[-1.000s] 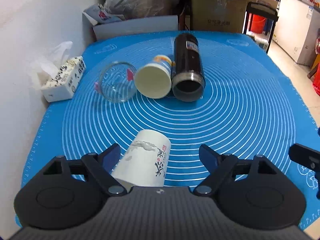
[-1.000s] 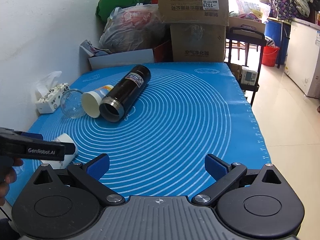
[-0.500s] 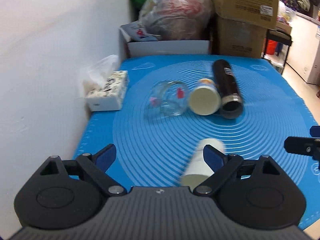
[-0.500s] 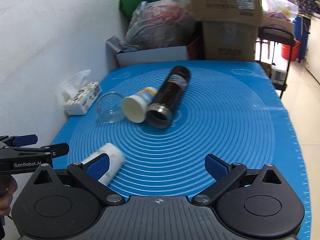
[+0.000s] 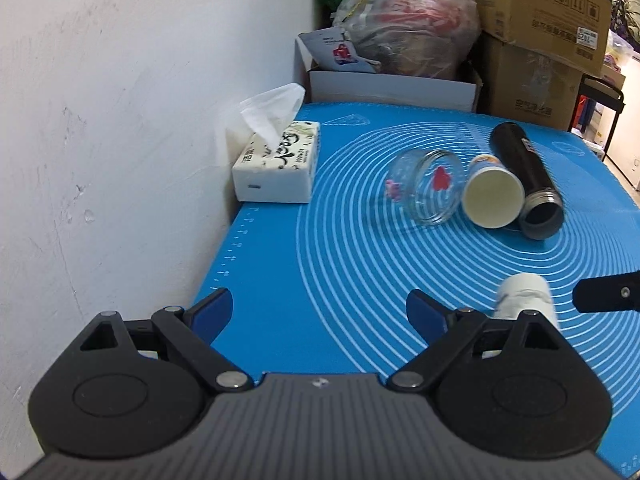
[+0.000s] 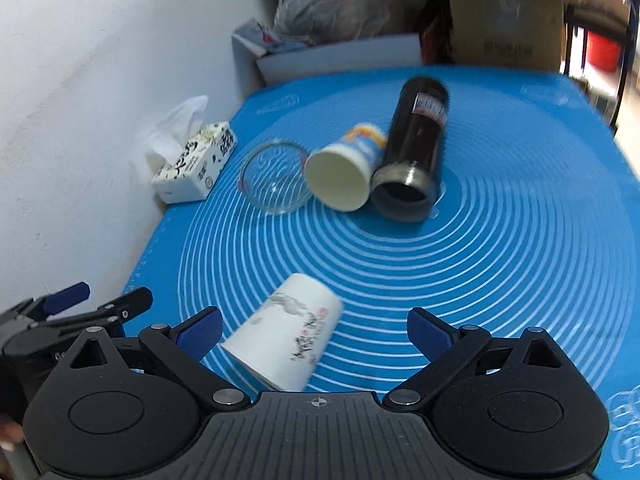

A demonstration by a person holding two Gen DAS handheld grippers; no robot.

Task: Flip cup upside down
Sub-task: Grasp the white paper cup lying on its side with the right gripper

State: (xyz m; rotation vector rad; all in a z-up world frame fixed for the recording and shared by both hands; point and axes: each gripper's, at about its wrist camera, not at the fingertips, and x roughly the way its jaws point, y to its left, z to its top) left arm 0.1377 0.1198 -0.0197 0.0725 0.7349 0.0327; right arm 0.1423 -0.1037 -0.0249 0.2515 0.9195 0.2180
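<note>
A white paper cup with ink painting [image 6: 286, 340] lies on its side on the blue mat [image 6: 500, 260], between the open fingers of my right gripper [image 6: 316, 326], nearer the left finger. In the left wrist view the cup [image 5: 522, 294] lies to the right, partly hidden behind the right finger. My left gripper [image 5: 320, 312] is open and empty over the mat's left edge; it also shows in the right wrist view [image 6: 80, 306].
A glass jar [image 6: 276, 178], a blue-and-white paper cup [image 6: 344, 176] and a black flask [image 6: 412, 160] lie side by side mid-mat. A tissue box [image 5: 280, 162] sits by the white wall on the left. Boxes and bags crowd the back.
My left gripper has swung left, off the white cup, which has rolled. My right gripper has moved left so that the cup now lies between its fingers.
</note>
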